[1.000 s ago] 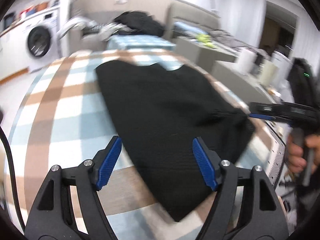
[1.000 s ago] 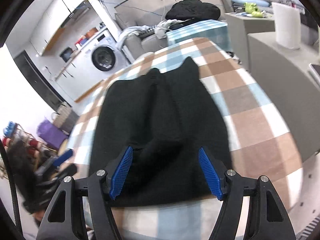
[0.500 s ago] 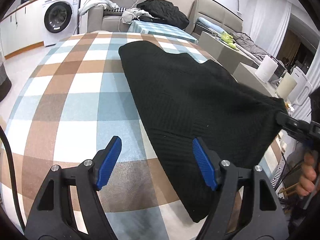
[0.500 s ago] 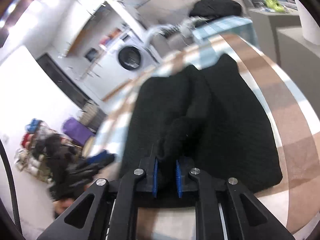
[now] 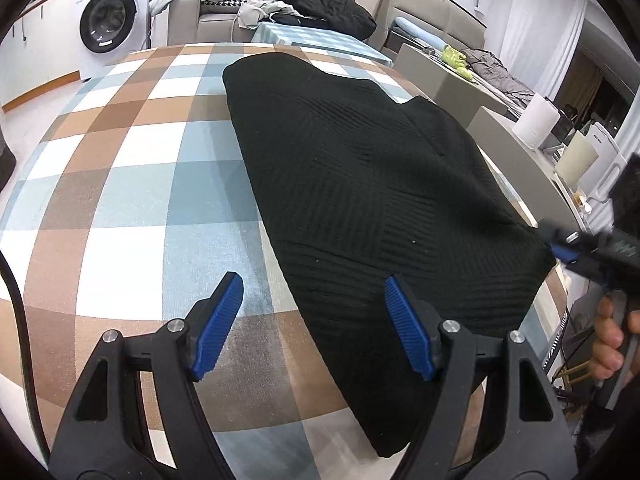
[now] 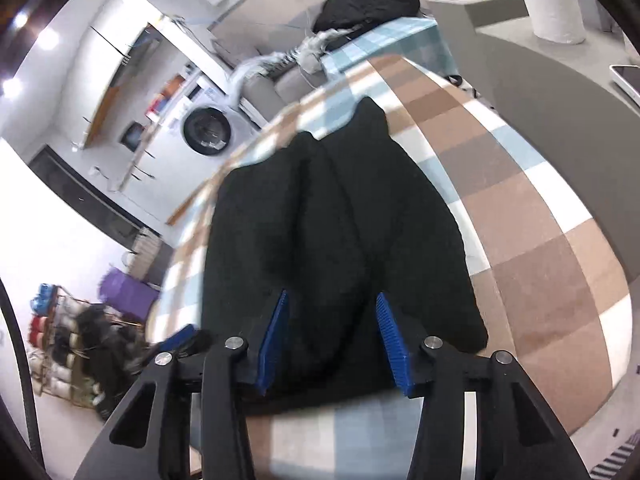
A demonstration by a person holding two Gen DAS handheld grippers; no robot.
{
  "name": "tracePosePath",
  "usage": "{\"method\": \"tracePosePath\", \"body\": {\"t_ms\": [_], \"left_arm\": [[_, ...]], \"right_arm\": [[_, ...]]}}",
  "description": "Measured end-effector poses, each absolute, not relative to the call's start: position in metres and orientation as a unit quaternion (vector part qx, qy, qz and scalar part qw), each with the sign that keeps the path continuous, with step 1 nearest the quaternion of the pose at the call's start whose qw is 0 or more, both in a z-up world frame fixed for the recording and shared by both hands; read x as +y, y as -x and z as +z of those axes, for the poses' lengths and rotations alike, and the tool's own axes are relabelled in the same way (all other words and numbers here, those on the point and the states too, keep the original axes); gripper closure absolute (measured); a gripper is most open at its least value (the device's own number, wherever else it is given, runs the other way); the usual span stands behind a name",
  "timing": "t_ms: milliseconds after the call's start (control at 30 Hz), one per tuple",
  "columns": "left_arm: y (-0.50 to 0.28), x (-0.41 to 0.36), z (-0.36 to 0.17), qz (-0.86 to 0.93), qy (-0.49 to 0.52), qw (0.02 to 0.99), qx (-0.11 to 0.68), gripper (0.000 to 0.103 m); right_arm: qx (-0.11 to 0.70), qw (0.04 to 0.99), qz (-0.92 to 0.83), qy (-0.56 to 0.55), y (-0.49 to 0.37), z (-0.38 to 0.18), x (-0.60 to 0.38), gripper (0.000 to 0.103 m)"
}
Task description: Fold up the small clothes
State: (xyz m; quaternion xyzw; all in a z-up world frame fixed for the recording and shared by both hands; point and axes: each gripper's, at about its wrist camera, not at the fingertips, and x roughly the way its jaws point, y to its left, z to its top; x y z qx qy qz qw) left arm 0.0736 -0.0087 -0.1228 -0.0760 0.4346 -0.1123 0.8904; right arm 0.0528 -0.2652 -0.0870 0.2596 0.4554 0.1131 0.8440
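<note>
Your left gripper (image 5: 312, 328) hovers, jaws apart, over the knit's (image 5: 372, 184) near edge; your right gripper (image 6: 332, 340), jaws apart, straddles its corner, ready to fold it across the desk (image 5: 132, 184).

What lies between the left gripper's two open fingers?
In the left wrist view, the left gripper frames checked tablecloth and the near edge of the black garment.

The right gripper (image 5: 560, 250) shows motion-blurred at the frame's edge in the left wrist view, where its jaws cannot be judged. The black garment (image 6: 340, 240) has its near hem hidden behind the gripper's body in the right wrist view.
</note>
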Motion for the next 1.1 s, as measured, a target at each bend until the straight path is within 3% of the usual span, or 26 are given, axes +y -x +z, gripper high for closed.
{"method": "tracePosePath", "body": {"t_ms": [67, 200, 400, 633, 700, 800, 833, 933, 967, 1000, 1100], "left_arm": [[-0.074, -0.006, -0.122, -0.107, 0.078, 0.891, 0.434, 0.032], [-0.074, -0.003, -0.120, -0.103, 0.082, 0.891, 0.434, 0.032], [-0.082, -0.005, -0.127, -0.106, 0.086, 0.885, 0.446, 0.032], [-0.098, -0.016, -0.130, -0.119, 0.105, 0.880, 0.447, 0.032], [-0.103, -0.019, -0.131, -0.121, 0.105, 0.881, 0.445, 0.032], [-0.110, -0.023, -0.131, -0.125, 0.108, 0.881, 0.443, 0.034], [-0.112, -0.023, -0.131, -0.125, 0.113, 0.881, 0.442, 0.035], [-0.118, -0.024, -0.131, -0.112, 0.114, 0.885, 0.437, 0.054], [-0.120, -0.021, -0.132, -0.110, 0.118, 0.885, 0.437, 0.069], [-0.121, -0.019, -0.132, -0.111, 0.124, 0.885, 0.436, 0.075], [-0.123, -0.011, -0.131, -0.111, 0.139, 0.886, 0.429, 0.086]], "right_arm": [[0.479, 0.832, 0.130, -0.247, -0.061, -0.097, -0.255, 0.094], [0.413, 0.859, 0.159, -0.256, -0.041, -0.069, -0.265, 0.096], [0.496, 0.833, 0.094, -0.225, -0.045, -0.109, -0.273, 0.096], [0.458, 0.861, 0.087, -0.203, -0.044, -0.088, -0.277, 0.073], [0.450, 0.868, 0.071, -0.199, -0.047, -0.088, -0.285, 0.062], [0.451, 0.872, 0.054, -0.181, -0.058, -0.093, -0.291, 0.061], [0.452, 0.873, 0.054, -0.177, -0.061, -0.095, -0.290, 0.061], [0.463, 0.868, 0.066, -0.166, -0.069, -0.104, -0.285, 0.061], [0.464, 0.868, 0.067, -0.162, -0.071, -0.107, -0.283, 0.061], [0.464, 0.869, 0.068, -0.158, -0.072, -0.109, -0.279, 0.062], [0.468, 0.867, 0.072, -0.153, -0.072, -0.112, -0.272, 0.065]]}}
